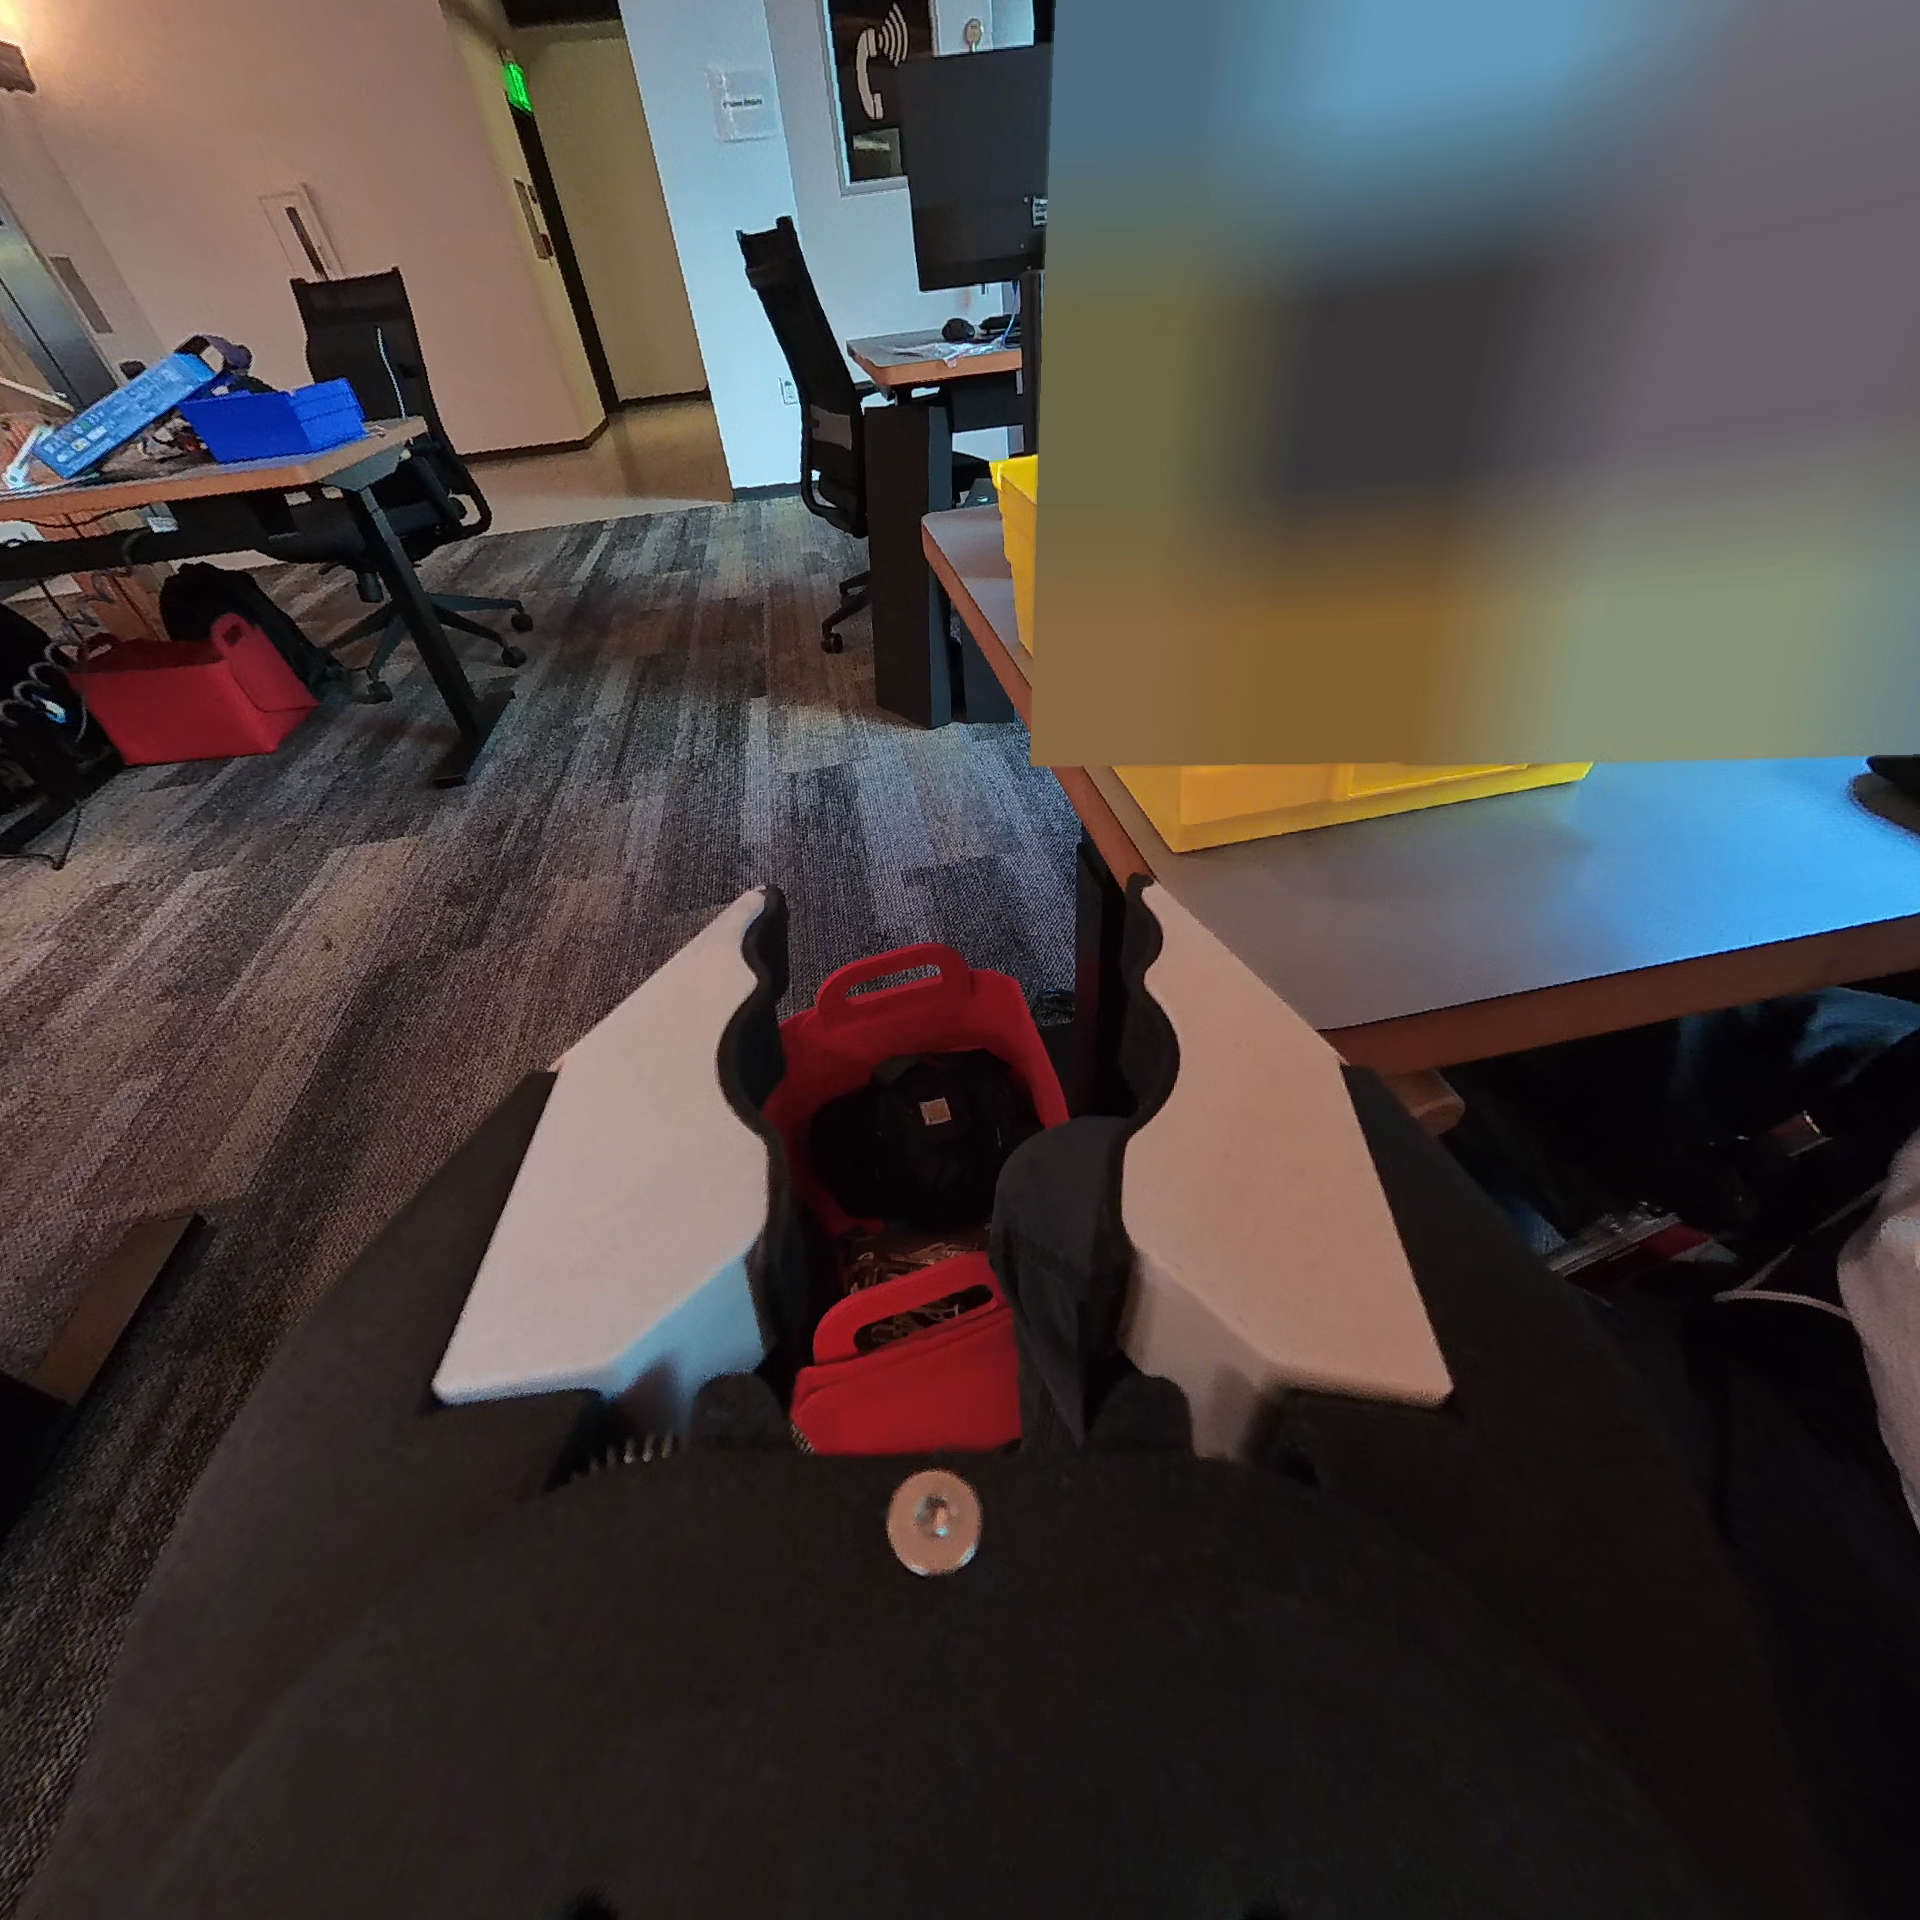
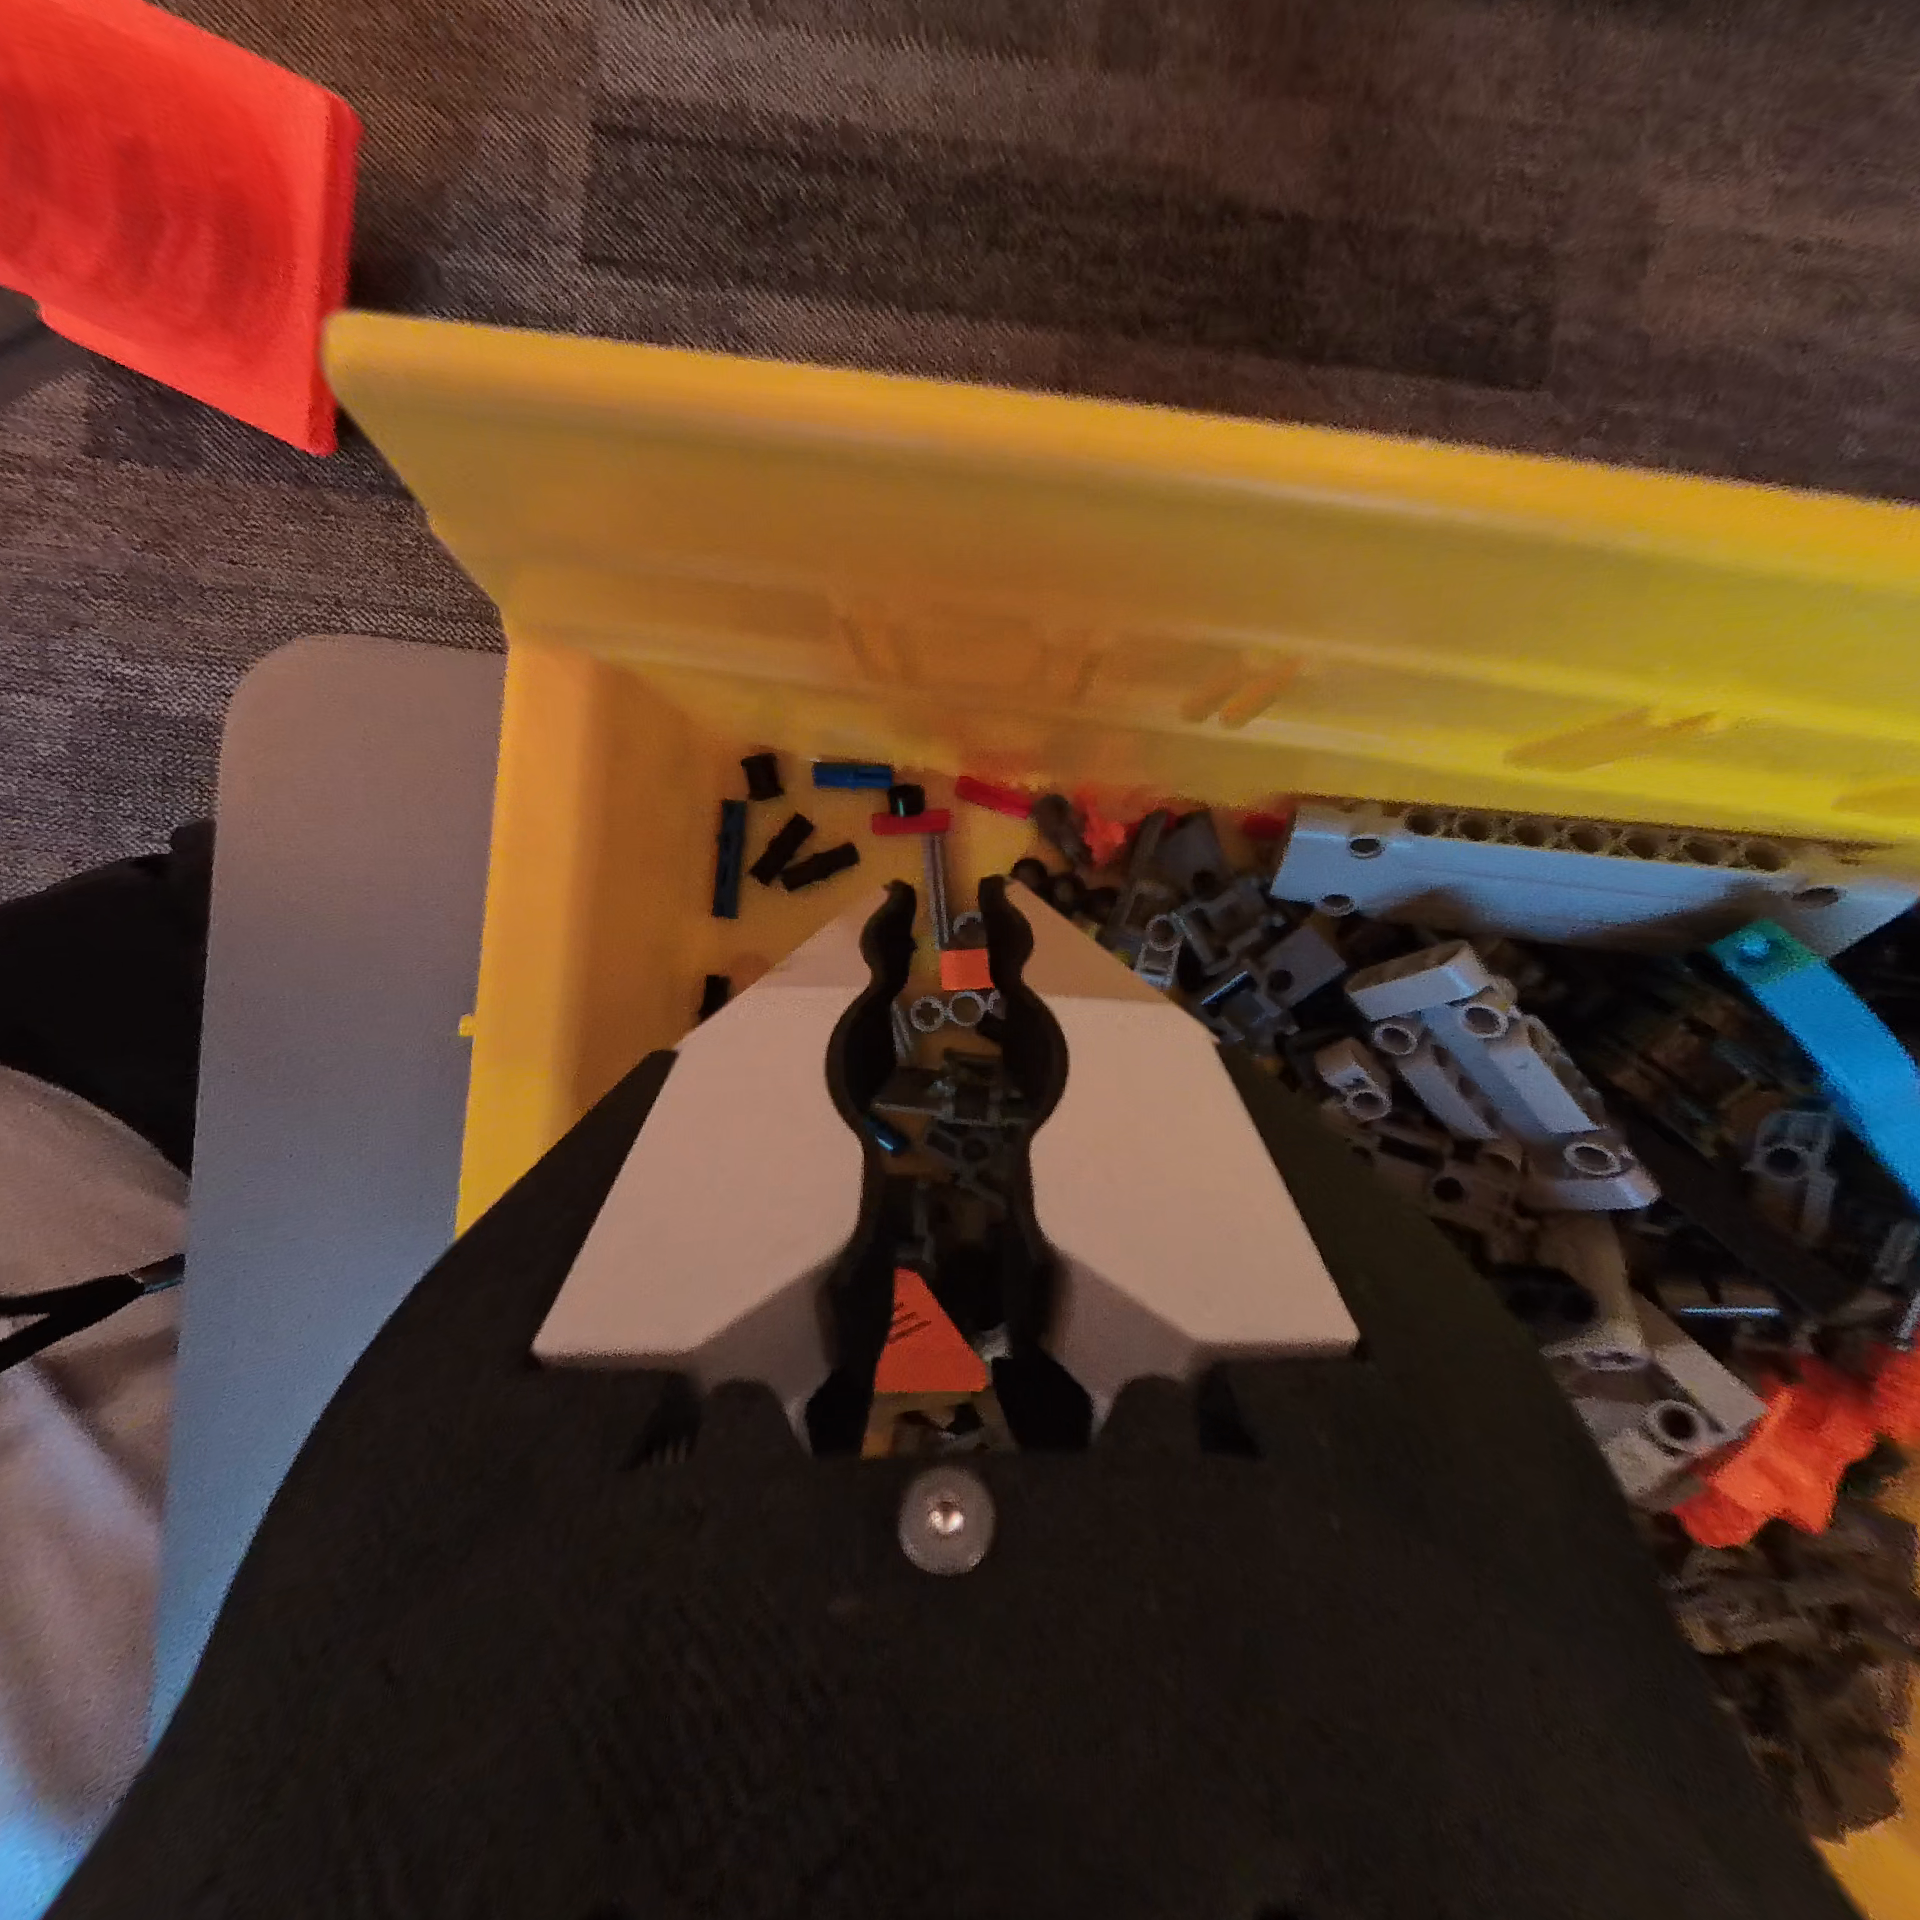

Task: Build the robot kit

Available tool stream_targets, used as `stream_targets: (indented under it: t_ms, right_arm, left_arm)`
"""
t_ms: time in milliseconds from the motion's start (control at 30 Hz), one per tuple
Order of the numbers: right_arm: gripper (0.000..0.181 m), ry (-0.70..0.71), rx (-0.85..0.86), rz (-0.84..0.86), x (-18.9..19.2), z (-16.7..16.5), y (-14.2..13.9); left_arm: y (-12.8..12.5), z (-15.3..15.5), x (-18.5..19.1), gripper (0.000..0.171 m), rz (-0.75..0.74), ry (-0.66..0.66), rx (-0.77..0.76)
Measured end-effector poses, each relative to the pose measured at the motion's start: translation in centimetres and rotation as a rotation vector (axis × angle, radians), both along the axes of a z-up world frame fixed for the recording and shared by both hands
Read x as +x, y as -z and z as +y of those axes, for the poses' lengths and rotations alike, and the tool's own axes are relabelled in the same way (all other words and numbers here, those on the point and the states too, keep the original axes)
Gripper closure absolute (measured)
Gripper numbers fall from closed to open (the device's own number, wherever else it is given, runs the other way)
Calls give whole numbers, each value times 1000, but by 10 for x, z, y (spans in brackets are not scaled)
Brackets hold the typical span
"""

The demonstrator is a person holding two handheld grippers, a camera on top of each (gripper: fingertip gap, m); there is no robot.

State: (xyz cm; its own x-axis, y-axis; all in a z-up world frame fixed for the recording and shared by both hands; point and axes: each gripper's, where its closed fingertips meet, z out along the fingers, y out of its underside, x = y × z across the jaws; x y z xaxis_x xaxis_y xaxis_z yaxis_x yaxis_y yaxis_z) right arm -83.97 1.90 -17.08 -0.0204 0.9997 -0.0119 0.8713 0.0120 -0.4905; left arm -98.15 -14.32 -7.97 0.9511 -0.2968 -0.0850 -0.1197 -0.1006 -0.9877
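Above a grey patterned carpet (image 1: 540, 831), the left gripper (image 1: 951, 904) hangs with its jaws spread wide and nothing between them; directly below it on the floor sits a red felt basket (image 1: 914, 1340) with a handle slot, a black bundle (image 1: 914, 1143) lying inside; a second red basket (image 1: 187, 696) stands far off to the left under a desk (image 1: 260, 473) bearing blue bins (image 1: 275, 416); to the right, a grey table (image 1: 1558, 894) carries a yellow bin (image 1: 1247, 810), partly masked by blur. In the right wrist view, the right gripper (image 2: 948, 888) is lowered into a yellow bin (image 2: 935, 540) of plastic building pieces (image 2: 1455, 1060); its jaws stand narrowly parted, clamping nothing, the tips just over a thin grey axle (image 2: 937, 883) and a small orange piece (image 2: 964, 968); black and blue pins (image 2: 790, 842) lie scattered to the left; a pale blue strip (image 2: 1829, 1029) and an orange gear (image 2: 1797, 1455) lie at right.
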Motion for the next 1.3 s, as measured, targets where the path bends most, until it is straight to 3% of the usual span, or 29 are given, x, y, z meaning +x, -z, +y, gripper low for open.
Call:
stream_targets:
  t_ms: [167,267,433,833,1033,1300]
  right_arm:
    - [155,-165,68,14,-1,8,-10]
    - [162,-232,-198,128,-14,-29,-27]
    - [168,-410,-85,159,-23,-39,-17]
    - [171,-319,-108,59,-22,-39,6]
    - [174,-397,22,47,-18,-38,11]
    - [174,-446,76,45,-7,-37,2]
  left_arm:
    - [3,0,-1,108,8,-4,-19]
    - [4,1,-1,109,13,-5,-30]
    - [8,7,4,109,21,4,-55]
    - [13,10,7,110,35,14,-72]
    - [13,10,8,110,36,15,-76]
    - [7,7,9,110,38,7,-67]
